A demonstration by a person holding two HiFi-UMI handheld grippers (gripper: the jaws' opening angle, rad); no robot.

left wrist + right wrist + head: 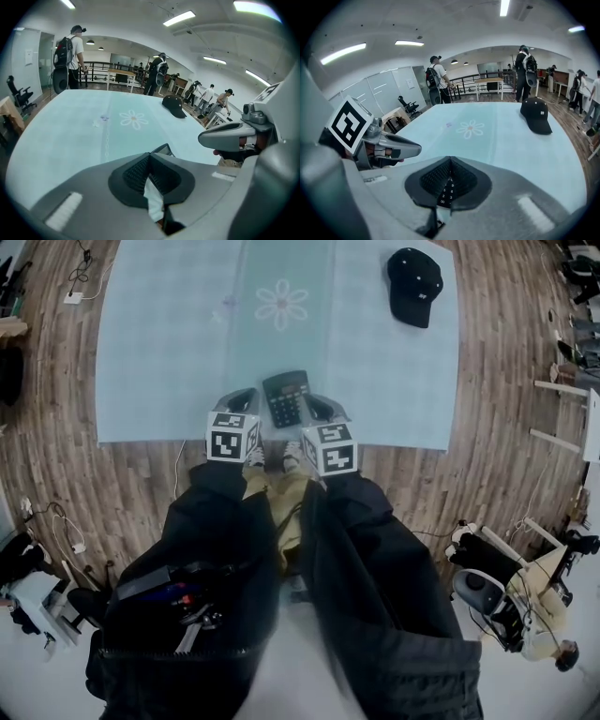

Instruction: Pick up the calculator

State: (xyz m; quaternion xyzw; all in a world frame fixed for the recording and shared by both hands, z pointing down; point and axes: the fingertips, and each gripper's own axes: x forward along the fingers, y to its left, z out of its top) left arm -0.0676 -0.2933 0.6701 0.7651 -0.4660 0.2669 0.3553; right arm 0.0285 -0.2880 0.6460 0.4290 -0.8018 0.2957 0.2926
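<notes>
The counter (159, 352) is covered by a pale, matt cloth (394, 381), smooth and flat, with a flower printed on it. The calculator (286, 397) looks like dark hard plastic with a dull sheen. The cap (414, 285) is black matt fabric. The floor (141, 484) is brown wood plank with a visible grain. The left tool (239, 399) and right tool (323, 407) have smooth, matt grey plastic shells. Their pads (136, 174) are black and finely ribbed, like rubber. The marker cubes (232, 435) carry flat black-and-white print. The sleeves (216, 521) are black cloth with a faint shine.
</notes>
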